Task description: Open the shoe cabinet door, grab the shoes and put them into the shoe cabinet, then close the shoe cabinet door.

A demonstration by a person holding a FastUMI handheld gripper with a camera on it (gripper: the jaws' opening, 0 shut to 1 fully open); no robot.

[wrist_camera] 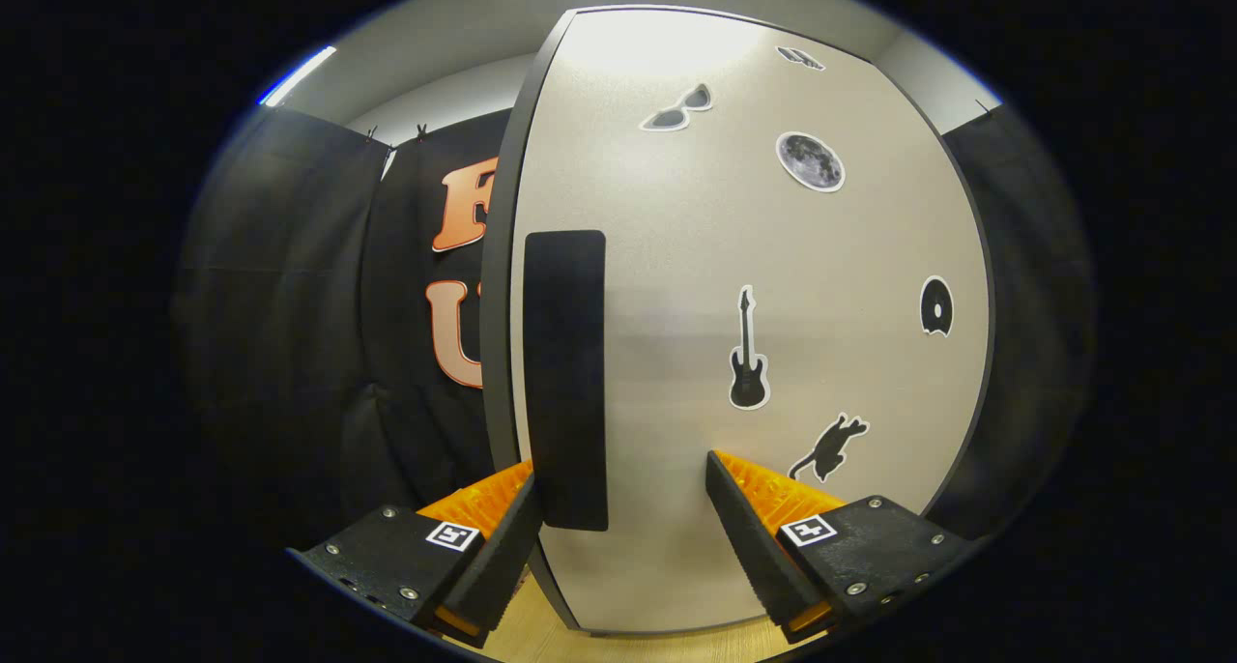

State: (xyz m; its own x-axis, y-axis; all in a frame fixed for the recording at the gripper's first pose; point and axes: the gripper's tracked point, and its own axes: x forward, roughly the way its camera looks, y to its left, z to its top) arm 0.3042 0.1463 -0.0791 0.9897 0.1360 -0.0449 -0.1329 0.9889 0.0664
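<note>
The shoe cabinet door [696, 286] is a pale beige panel with a dark edge, standing right in front of me and covered with several dark stickers. A tall black handle strip [565, 378] runs down its left side. My gripper [618, 470] is open. Its left fingertip [517, 513] sits at the door's left edge beside the handle's lower end, and the right one [739, 518] rests against the door face. The handle's lower end lies between the fingers, nearer the left one. No shoes are in sight.
Black booth cloth [290, 305] hangs to the left of the door and also to the right [1024, 354]. A strip of light wooden floor [541, 639] shows below the door and between the fingers. A ceiling light [295, 75] glows up at the left.
</note>
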